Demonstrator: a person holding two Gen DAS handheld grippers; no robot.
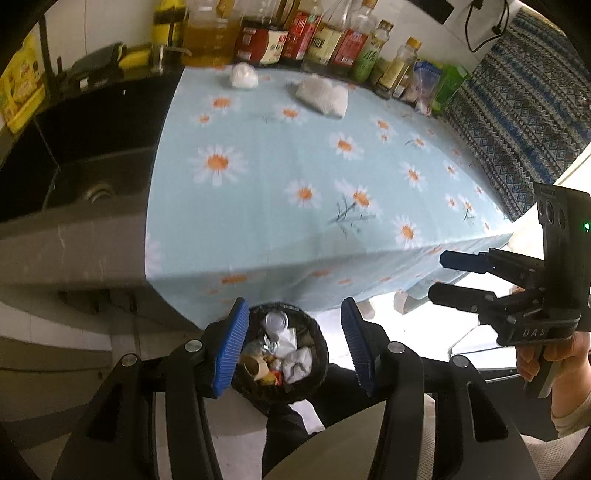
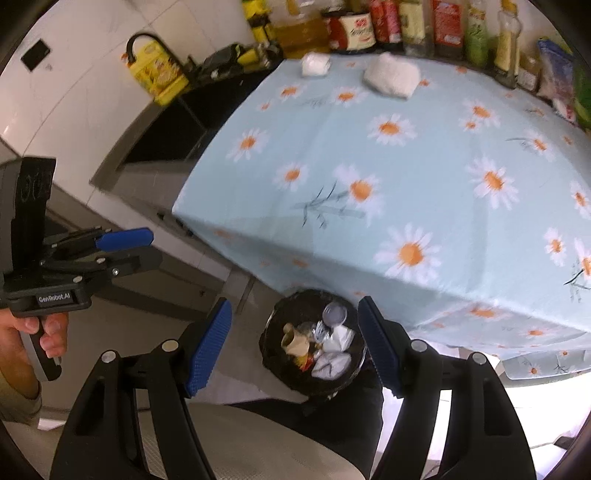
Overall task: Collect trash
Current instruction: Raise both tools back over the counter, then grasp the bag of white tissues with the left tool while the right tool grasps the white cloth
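A black trash bin [image 1: 317, 354] [image 2: 273, 350] stands on the floor below the table's front edge. It holds crumpled white paper, a can, a paper cup and wrappers. My left gripper [image 1: 293, 347] is open and empty, held above the bin. My right gripper [image 2: 293, 347] is open and empty, also above the bin; it shows in the left wrist view [image 1: 443, 277]. The left gripper shows in the right wrist view [image 2: 151, 247]. Two white crumpled wads lie at the table's far side: a small one [image 1: 243, 75] [image 2: 314, 63] and a larger one [image 1: 322, 95] [image 2: 391, 75].
The table has a light-blue daisy cloth [image 1: 295, 166] [image 2: 406, 166]. A row of bottles and jars [image 1: 314, 37] [image 2: 406, 26] lines its back edge. A dark sink [image 1: 85, 155] sits left. A patterned cloth [image 1: 517, 110] hangs at right.
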